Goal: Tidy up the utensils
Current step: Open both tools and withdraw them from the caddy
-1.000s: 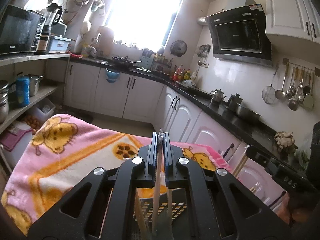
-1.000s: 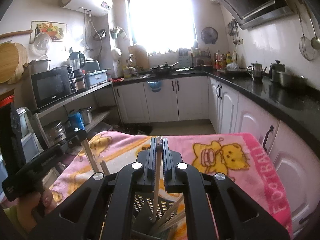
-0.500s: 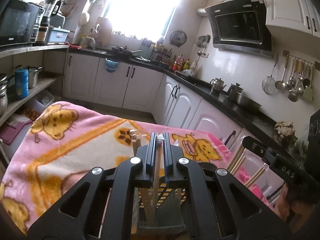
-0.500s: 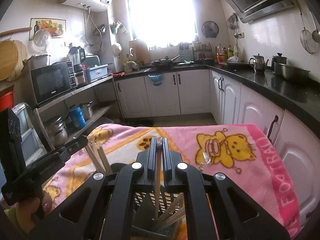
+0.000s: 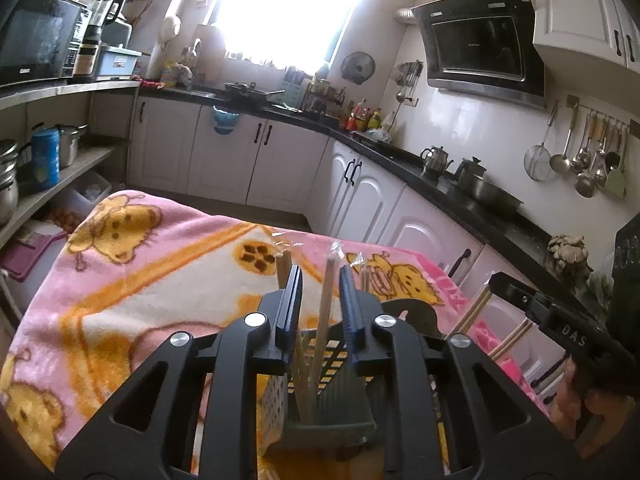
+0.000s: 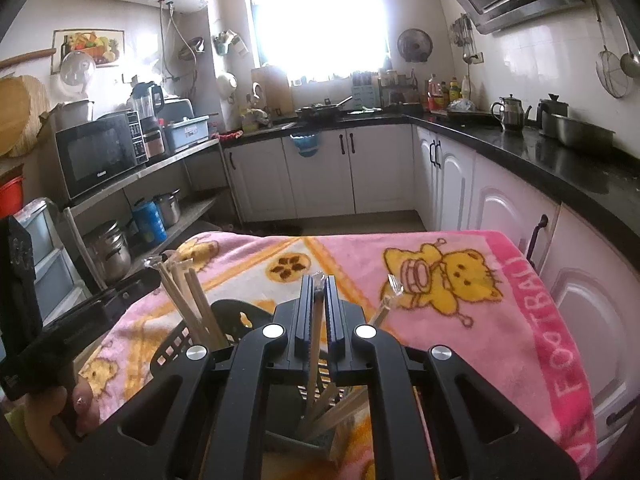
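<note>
A dark slotted utensil holder (image 5: pixel 328 412) stands on the pink blanket (image 5: pixel 132 280), with several wrapped wooden chopsticks upright in it. My left gripper (image 5: pixel 320 308) is open above it, and one chopstick (image 5: pixel 326 312) stands free between its fingers, its lower end in the holder. My right gripper (image 6: pixel 319 312) is shut on another chopstick (image 6: pixel 316 332) whose lower end reaches into the same holder (image 6: pixel 224 320). Each gripper shows at the edge of the other's view.
The blanket covers a table in a kitchen. White cabinets and a black counter (image 5: pixel 460 192) with kettles and a pan run along the right. Shelves (image 5: pixel 52 176) with pots and a microwave are on the left.
My left gripper has opened and let go of its chopstick, which now stands in the holder. Both grippers have lowered toward the holder. The right gripper stays shut on its chopstick.
</note>
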`<state>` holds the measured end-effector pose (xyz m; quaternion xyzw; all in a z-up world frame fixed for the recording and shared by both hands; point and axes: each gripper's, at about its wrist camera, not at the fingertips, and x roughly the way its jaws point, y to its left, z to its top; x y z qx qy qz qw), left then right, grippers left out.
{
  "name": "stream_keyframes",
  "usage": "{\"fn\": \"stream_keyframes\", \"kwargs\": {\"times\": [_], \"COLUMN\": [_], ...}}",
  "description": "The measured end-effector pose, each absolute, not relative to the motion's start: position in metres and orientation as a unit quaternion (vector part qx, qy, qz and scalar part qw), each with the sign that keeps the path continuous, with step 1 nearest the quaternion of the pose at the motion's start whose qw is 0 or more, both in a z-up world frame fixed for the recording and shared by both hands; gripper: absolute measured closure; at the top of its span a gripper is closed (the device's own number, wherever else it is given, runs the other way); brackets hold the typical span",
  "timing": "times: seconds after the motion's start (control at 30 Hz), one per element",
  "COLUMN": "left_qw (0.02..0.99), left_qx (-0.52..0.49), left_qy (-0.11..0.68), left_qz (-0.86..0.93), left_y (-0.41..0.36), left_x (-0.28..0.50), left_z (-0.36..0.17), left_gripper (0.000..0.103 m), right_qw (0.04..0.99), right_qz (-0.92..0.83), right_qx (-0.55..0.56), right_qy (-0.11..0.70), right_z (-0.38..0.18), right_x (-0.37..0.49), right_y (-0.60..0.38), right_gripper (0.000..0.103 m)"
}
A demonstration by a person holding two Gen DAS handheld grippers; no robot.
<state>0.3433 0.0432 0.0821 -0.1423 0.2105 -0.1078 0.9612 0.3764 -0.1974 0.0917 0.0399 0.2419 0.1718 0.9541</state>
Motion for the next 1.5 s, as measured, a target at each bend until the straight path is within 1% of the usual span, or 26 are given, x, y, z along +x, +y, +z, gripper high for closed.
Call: {"fn": "stream_keyframes", "kwargs": {"times": [0.1,0.23,0.37,0.57,0.63,0.77,0.87,0.93,1.03,1.13,1.27,1.33,1.5], "left_qw": [0.961,0.961,0.961,0.96,0.959,0.958,0.958,0.957,0.957,0.956,0.957,0.958,0.959], "left_qx": [-0.143,-0.142,-0.143,-0.146,-0.148,-0.147,-0.146,-0.148,-0.146,-0.146,-0.14,-0.133,-0.125], "left_qy": [0.211,0.212,0.213,0.215,0.219,0.224,0.226,0.229,0.229,0.231,0.233,0.233,0.236], "left_qz": [-0.107,-0.106,-0.106,-0.107,-0.106,-0.104,-0.101,-0.102,-0.103,-0.104,-0.102,-0.098,-0.094], "left_y": [0.045,0.045,0.045,0.047,0.048,0.049,0.05,0.052,0.05,0.05,0.048,0.047,0.048], "left_x": [0.34,0.334,0.326,0.316,0.312,0.304,0.297,0.292,0.285,0.278,0.269,0.262,0.25], "left_z": [0.083,0.085,0.087,0.087,0.087,0.084,0.082,0.081,0.08,0.077,0.075,0.072,0.065], "left_gripper": [0.087,0.084,0.082,0.076,0.071,0.067,0.063,0.058,0.053,0.048,0.045,0.041,0.036], "right_qw": [0.954,0.954,0.954,0.955,0.955,0.954,0.953,0.953,0.952,0.952,0.952,0.951,0.949], "right_qz": [0.171,0.17,0.169,0.169,0.169,0.17,0.171,0.172,0.173,0.175,0.177,0.179,0.186], "right_qx": [0.041,0.039,0.038,0.039,0.038,0.039,0.038,0.035,0.036,0.033,0.029,0.029,0.024], "right_qy": [0.244,0.245,0.243,0.242,0.241,0.243,0.245,0.247,0.249,0.25,0.249,0.249,0.255], "right_z": [0.092,0.093,0.095,0.096,0.098,0.1,0.099,0.098,0.096,0.093,0.09,0.088,0.079], "right_x": [0.375,0.372,0.369,0.358,0.352,0.345,0.339,0.333,0.326,0.319,0.306,0.3,0.285], "right_y": [-0.199,-0.2,-0.202,-0.209,-0.21,-0.212,-0.213,-0.213,-0.214,-0.214,-0.213,-0.213,-0.212], "right_gripper": [0.095,0.09,0.088,0.084,0.083,0.078,0.078,0.077,0.071,0.071,0.068,0.067,0.066]}}
